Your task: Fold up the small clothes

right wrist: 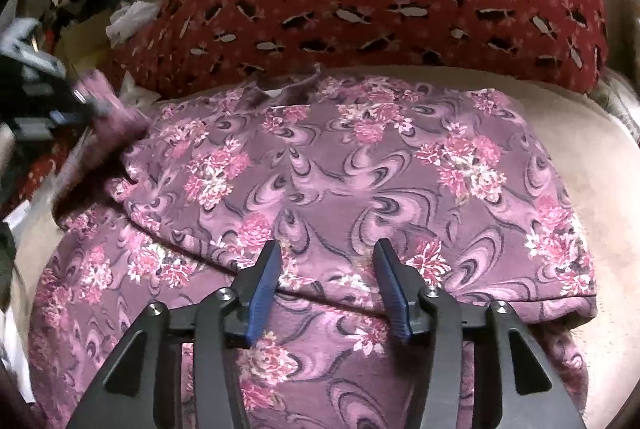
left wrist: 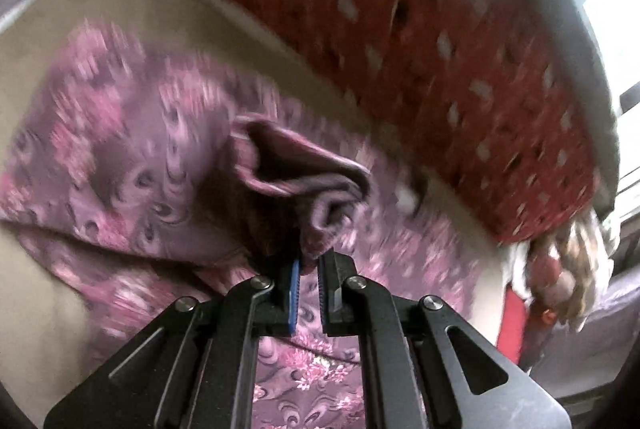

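Beige bedding [right wrist: 592, 165] carries the floral garment [right wrist: 340, 169]. Angled down, the left gripper [left wrist: 310, 261] pinches a bunched, blurry fold, probably a sleeve. The right gripper [right wrist: 326, 253] tilts down, jaws parted, garment beneath them unpinched.

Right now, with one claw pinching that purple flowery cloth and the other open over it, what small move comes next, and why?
Probably the left gripper carries its pinched corner across the purple floral garment and lays it down. It is shut on a bunched edge lifted off the beige surface, while the right gripper hangs open above an already doubled-over layer, holding nothing.
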`<action>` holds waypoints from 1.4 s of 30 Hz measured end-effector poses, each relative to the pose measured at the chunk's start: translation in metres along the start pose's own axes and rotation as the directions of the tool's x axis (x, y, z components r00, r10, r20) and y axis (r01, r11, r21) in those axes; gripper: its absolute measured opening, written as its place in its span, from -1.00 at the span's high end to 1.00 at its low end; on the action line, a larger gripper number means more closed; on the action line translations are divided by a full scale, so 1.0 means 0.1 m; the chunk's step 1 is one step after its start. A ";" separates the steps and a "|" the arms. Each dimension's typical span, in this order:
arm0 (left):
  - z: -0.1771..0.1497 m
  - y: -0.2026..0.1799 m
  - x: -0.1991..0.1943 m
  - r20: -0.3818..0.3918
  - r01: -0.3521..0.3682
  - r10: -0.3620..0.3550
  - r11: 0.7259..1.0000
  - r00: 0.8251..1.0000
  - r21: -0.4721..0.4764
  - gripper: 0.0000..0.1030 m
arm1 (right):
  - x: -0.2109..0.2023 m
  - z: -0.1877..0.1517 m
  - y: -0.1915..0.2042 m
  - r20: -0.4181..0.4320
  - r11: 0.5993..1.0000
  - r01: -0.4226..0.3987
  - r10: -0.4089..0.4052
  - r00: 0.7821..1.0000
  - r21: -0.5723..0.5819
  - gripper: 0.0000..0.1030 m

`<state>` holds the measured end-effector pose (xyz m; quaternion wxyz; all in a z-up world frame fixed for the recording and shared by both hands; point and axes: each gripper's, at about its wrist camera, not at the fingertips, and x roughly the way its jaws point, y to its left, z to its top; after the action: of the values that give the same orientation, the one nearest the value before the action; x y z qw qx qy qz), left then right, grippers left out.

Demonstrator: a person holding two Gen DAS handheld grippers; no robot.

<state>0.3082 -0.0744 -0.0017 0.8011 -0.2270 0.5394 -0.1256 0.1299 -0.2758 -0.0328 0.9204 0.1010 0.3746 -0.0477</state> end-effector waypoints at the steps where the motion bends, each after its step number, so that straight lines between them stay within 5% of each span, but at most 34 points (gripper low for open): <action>1: -0.04 0.00 0.09 -0.017 -0.008 0.008 1.000 1.000 0.000 0.90 | 0.00 0.00 -0.01 0.000 1.000 -0.008 0.008 1.000 0.004 -0.01; 8: -0.16 0.14 -0.06 -0.017 0.030 -0.030 1.000 0.999 -0.005 0.81 | 0.01 -0.02 0.09 -0.007 0.999 0.023 -0.023 1.000 -0.044 -0.14; 12: -0.32 0.60 -0.42 0.071 0.072 -0.061 0.983 0.996 -0.167 0.03 | 0.03 0.04 0.11 -0.037 0.998 0.035 -0.037 0.999 -0.060 -0.16; 15: -0.45 0.89 -0.47 0.113 0.060 -0.032 0.965 0.993 -0.255 0.02 | 0.00 0.20 0.16 -0.057 0.999 0.043 -0.044 0.997 -0.021 -0.19; 20: -0.42 1.15 -0.29 0.097 0.068 -0.038 0.942 0.995 -0.328 0.02 | -0.01 0.57 0.53 -0.003 0.993 -0.112 0.113 0.994 0.039 -0.19; 27: -0.36 1.26 -0.28 0.091 0.107 -0.079 0.927 0.993 -0.359 0.02 | 0.60 0.74 0.96 -0.102 0.984 -0.161 0.169 0.980 0.082 -0.19; 28: -0.36 1.25 -0.28 0.091 0.102 -0.074 0.929 0.993 -0.355 0.02 | 0.67 0.75 0.99 -0.100 0.981 -0.166 0.175 0.979 0.096 -0.17; 30: -0.35 1.23 -0.29 0.091 0.089 -0.061 0.934 0.994 -0.345 0.02 | 0.73 0.75 1.03 -0.079 0.979 -0.168 0.177 0.981 0.113 0.39; 32: -0.34 1.19 -0.29 0.092 0.077 -0.049 0.939 0.995 -0.336 0.02 | 0.73 0.75 1.03 -0.072 0.971 -0.206 0.216 0.974 0.123 0.70; 37: -0.34 1.06 -0.35 0.103 0.074 -0.045 0.952 0.994 -0.298 -0.12 | 0.30 0.82 0.79 0.069 0.933 -0.321 0.314 0.947 0.162 0.72; 42: -0.45 0.87 -0.41 0.105 0.055 -0.032 0.974 0.994 -0.220 -0.13 | -0.23 0.78 0.13 0.184 0.925 -0.294 0.253 0.950 0.243 0.72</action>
<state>0.2472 0.0094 -0.0258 0.7937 -0.3332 0.5041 -0.0703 0.1687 -0.2804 0.0392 0.9213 0.2718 0.2770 0.0239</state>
